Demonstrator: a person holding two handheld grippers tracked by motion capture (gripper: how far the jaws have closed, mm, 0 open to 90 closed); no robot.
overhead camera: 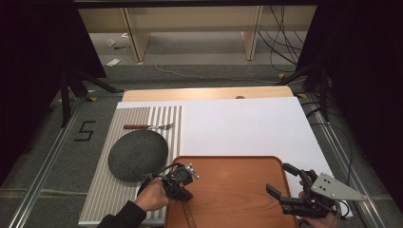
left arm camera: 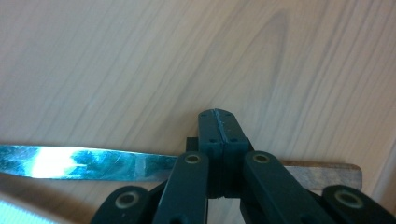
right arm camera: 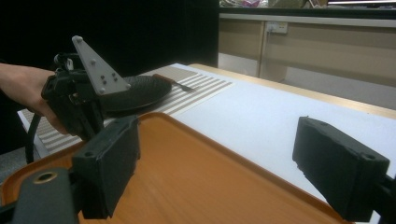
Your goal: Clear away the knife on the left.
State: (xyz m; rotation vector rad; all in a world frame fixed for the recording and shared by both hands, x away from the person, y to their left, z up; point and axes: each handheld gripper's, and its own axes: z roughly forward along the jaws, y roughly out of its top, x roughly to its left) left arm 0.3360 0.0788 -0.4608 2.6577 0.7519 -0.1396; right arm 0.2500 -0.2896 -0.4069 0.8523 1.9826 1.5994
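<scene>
A knife lies flat on the wooden tray, with its shiny blade to one side of my jaws and its wooden handle to the other. My left gripper is shut on the knife where blade meets handle. In the high view the left gripper points down at the left part of the orange-brown tray, and the knife runs toward the near edge. My right gripper stands open over the tray's right edge, nothing between its pads.
A dark grey plate rests on a striped placemat left of the tray, with a wooden-handled fork behind it. A white board covers the table beyond the tray. The plate sits behind the left gripper.
</scene>
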